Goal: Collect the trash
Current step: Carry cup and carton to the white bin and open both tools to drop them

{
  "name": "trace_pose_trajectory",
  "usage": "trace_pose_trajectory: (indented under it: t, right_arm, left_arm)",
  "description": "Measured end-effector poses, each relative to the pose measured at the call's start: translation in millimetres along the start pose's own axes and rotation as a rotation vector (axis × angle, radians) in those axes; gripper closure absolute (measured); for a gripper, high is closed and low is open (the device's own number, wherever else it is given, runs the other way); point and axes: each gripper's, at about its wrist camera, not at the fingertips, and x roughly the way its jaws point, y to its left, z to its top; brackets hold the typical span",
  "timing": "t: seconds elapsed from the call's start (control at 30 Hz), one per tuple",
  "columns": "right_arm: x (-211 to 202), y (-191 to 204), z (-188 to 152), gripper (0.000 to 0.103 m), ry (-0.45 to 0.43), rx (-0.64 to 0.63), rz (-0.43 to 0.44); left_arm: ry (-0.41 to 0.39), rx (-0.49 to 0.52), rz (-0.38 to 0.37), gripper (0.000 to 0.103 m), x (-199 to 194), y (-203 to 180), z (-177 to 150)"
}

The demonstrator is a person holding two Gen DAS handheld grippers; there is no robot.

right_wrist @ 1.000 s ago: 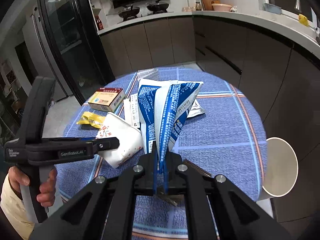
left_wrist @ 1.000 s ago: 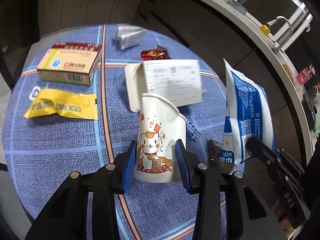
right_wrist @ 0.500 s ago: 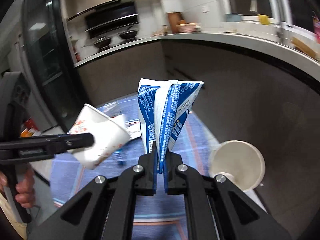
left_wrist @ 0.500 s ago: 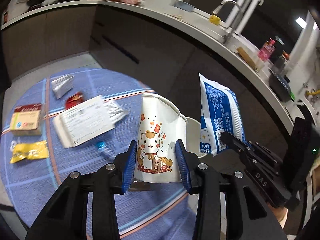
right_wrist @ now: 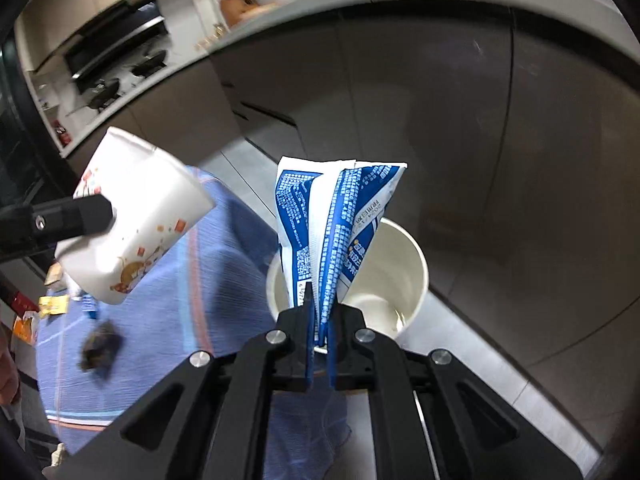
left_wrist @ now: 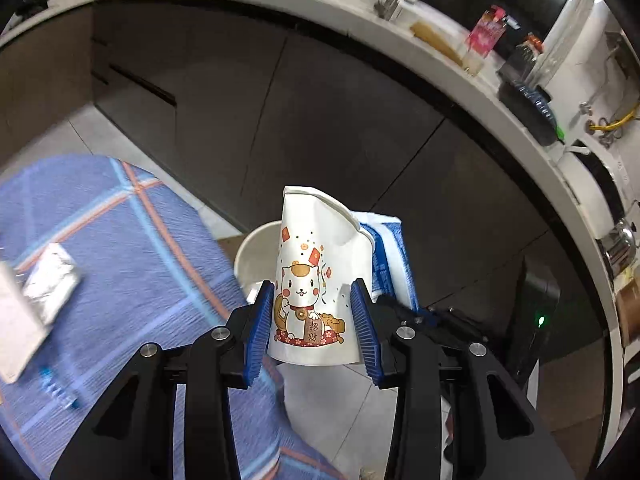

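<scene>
My left gripper [left_wrist: 314,312] is shut on a crumpled white paper cup [left_wrist: 316,276] printed with a cartoon cat; the cup [right_wrist: 132,220] also shows at the left of the right wrist view. My right gripper [right_wrist: 319,320] is shut on a blue and white plastic bag [right_wrist: 332,224], whose edge [left_wrist: 390,256] peeks out behind the cup. Both are held in the air past the table's edge, over a white round bin [right_wrist: 404,276] on the floor. In the left wrist view the bin [left_wrist: 256,256] is partly hidden by the cup.
A round table with a blue checked cloth [left_wrist: 120,248] lies to the left, carrying a silver wrapper [left_wrist: 50,284], a paper sheet [left_wrist: 16,328] and a dark wrapper [right_wrist: 100,350]. Dark kitchen cabinets [left_wrist: 320,100] stand close behind the bin. A person's hand [right_wrist: 8,376] is at the left edge.
Both grippers have swung from above the table to the right, out over the white bin, each still holding its item. The table has slid to the left of both views.
</scene>
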Motion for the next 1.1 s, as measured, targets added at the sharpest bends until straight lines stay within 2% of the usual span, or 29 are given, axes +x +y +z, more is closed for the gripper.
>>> trace_pose_trajectory:
  t: [0.13,0.33,0.47,0.7,0.8,0.83,0.87,0.9,0.97,1.0,1.07,1.1]
  right_arm:
    - [38.5,-20.1,-10.9,0.097,0.065,0.026,-0.013]
    - [75.2,-33.5,-12.3,0.096,0.124,0.049,-0.01]
    - [91.1,-35.1,-11.9,0.096,0.149,0.044,-0.007]
    - [109.7,-34.9,-9.3,0.092,0.176,0.041,-0.004]
    - [113.9,-33.9,-9.5,0.085,0.175,0.014,-0.015]
    - [114.1,-31.9,-10.8,0.081,0.173,-0.003,-0.025]
    - [116.7,-29.6,-7.9,0.076,0.172,-0.011,-0.031]
    - [117.4,-27.3,-7.4,0.073,0.169,-0.021,-0.036]
    - [116.4,-25.7,-8.2,0.055,0.161,-0.033,-0.038]
    - [114.3,-25.2,-8.8,0.052,0.149,-0.04,-0.035]
    - [110.1,-22.8,-8.9,0.035,0.132,-0.051,-0.033]
    - [108.0,-22.8,-9.9,0.031,0.128,-0.057,-0.032]
  left_arm:
    - [0.071,-0.025,0.012,0.066,54.6,7.9,10.3]
    - [0.141,-0.031,0.049,0.066,112.6,12.5,18.6]
    - [0.177,-0.03,0.071,0.066,138.9,17.1,19.2]
    - [0.207,-0.038,0.092,0.064,157.8,25.4,17.9]
    - [0.201,-0.042,0.105,0.062,163.7,24.5,18.9]
    - [0.192,-0.034,0.109,0.049,163.4,24.5,19.0]
    - [0.175,-0.025,0.123,0.028,161.9,23.8,19.4]
    - [0.151,-0.018,0.117,0.025,160.1,22.3,19.8]
    - [0.101,0.0,0.157,0.009,153.5,19.1,20.7]
    - [0.084,0.004,0.169,0.009,151.1,18.5,21.0]
    - [0.064,0.006,0.174,0.008,147.7,19.6,24.7]
    - [0.066,-0.001,0.175,0.008,146.8,21.6,25.5]
